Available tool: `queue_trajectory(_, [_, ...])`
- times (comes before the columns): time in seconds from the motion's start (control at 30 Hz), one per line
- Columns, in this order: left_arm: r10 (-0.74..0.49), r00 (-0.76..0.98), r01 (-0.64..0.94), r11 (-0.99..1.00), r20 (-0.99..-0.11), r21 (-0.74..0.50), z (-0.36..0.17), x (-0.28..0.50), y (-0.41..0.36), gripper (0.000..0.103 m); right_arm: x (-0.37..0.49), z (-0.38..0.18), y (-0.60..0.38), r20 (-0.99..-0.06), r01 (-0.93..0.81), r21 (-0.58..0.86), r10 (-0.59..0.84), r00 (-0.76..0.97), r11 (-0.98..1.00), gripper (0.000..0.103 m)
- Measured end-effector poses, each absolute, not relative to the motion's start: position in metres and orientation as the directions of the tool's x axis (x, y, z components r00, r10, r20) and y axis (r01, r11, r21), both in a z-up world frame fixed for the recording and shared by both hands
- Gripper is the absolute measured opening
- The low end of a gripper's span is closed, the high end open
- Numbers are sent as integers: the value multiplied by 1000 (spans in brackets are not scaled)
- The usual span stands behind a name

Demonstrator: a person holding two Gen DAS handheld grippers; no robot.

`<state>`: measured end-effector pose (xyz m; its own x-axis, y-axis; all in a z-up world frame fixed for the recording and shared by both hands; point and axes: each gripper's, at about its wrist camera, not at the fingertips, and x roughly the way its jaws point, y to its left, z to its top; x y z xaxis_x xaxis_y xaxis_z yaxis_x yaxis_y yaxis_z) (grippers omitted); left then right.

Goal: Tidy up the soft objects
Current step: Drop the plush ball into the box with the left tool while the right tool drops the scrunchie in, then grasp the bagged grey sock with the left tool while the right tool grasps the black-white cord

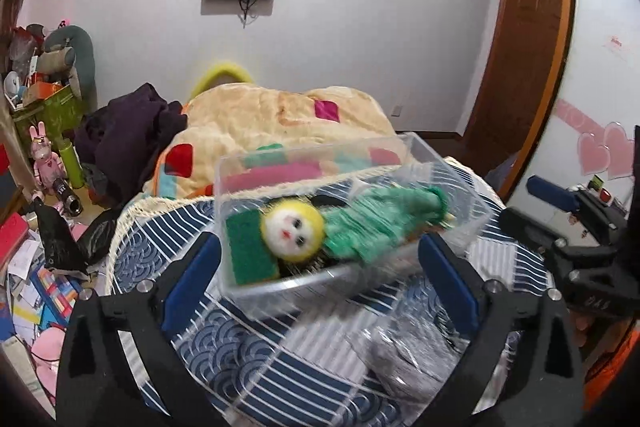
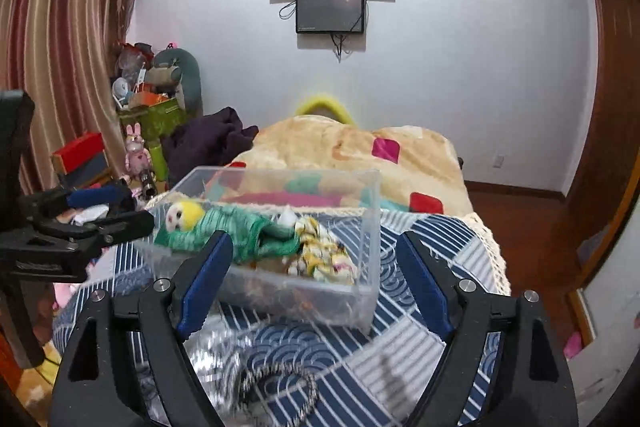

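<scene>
A clear plastic box (image 1: 256,291) stands on the blue patterned bedspread (image 1: 240,359). In it lie a doll with a yellow-and-white head (image 1: 291,231) and green knitted body (image 1: 376,223), and a green sponge (image 1: 248,251). The right wrist view shows the box (image 2: 360,311), the doll (image 2: 224,227) and a yellow-white patterned cloth (image 2: 324,255) in it. My left gripper (image 1: 320,291) is open and empty, just before the box. My right gripper (image 2: 316,287) is open and empty at the box's near wall. A silvery grey soft item (image 1: 404,359) lies on the bedspread beneath the left gripper.
A beige blanket with coloured squares (image 1: 280,123) is heaped behind the box, with dark clothing (image 1: 128,131) to its left. Cluttered boxes and toys (image 1: 44,99) stand at far left. A wooden door (image 1: 520,59) is at right. A dark beaded loop (image 2: 280,383) lies near the right gripper.
</scene>
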<state>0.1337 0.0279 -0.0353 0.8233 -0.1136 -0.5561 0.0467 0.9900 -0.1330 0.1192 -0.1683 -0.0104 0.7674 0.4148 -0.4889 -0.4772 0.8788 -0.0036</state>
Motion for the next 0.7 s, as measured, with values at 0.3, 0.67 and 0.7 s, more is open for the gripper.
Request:
queue_trajectory(0.3, [-216, 717, 102, 973, -662, -207, -87, 121, -7, 101, 108, -54, -181, -604, -483, 85, 431, 671, 871, 81])
queue_trajectory(0.67, [-214, 646, 151, 977, -733, -152, -138, 126, -47, 100, 119, -95, -185, -736, -477, 102, 389, 555, 873, 36])
queue_trajectory(0.7, [-209, 659, 156, 978, -723, -141, -138, 125, -49, 98, 116, -95, -184, -730, -479, 90, 385, 565, 873, 34])
